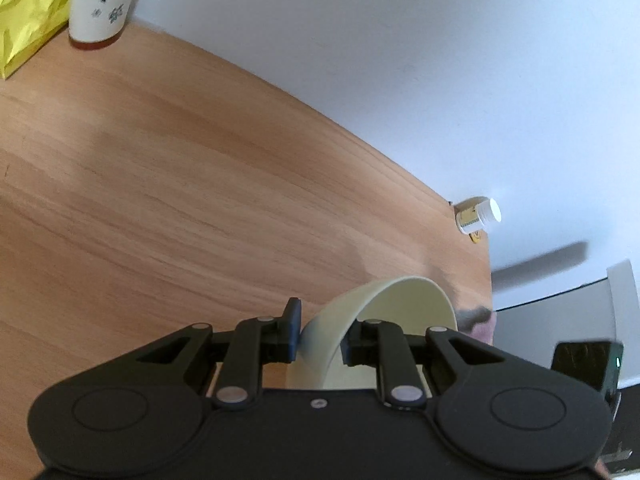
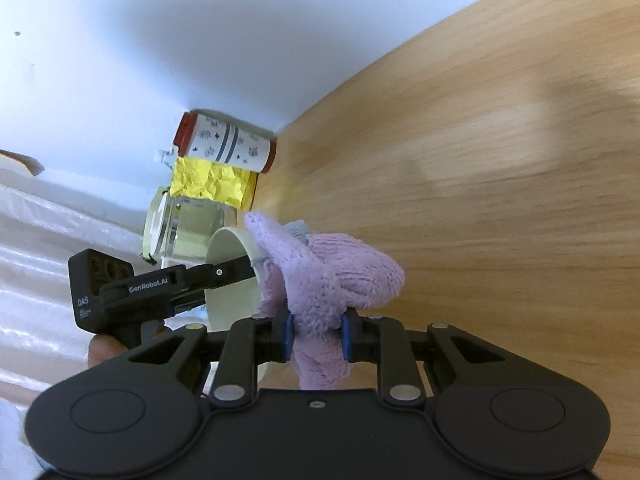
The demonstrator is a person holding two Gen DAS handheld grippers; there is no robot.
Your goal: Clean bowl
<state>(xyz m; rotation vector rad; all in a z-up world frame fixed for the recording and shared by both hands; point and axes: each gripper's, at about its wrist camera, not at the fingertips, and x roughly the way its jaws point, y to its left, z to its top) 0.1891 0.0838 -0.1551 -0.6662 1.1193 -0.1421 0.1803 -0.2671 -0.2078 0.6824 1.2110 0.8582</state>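
Observation:
My left gripper (image 1: 320,336) is shut on the rim of a pale cream bowl (image 1: 400,304) and holds it tilted above the wooden table (image 1: 180,184). The bowl also shows in the right wrist view (image 2: 228,256), held by the left gripper (image 2: 240,270). My right gripper (image 2: 317,334) is shut on a fluffy pink cloth (image 2: 340,276). The cloth presses against the bowl's rim and reaches into its opening. A bit of the cloth shows past the bowl in the left wrist view (image 1: 478,322).
A patterned paper cup (image 1: 102,0) and a crumpled yellow bag (image 1: 28,16) stand at the table's far corner by the white wall. A glass jar (image 2: 188,228) stands near them. A small white bottle (image 1: 478,214) sits at the table's other edge.

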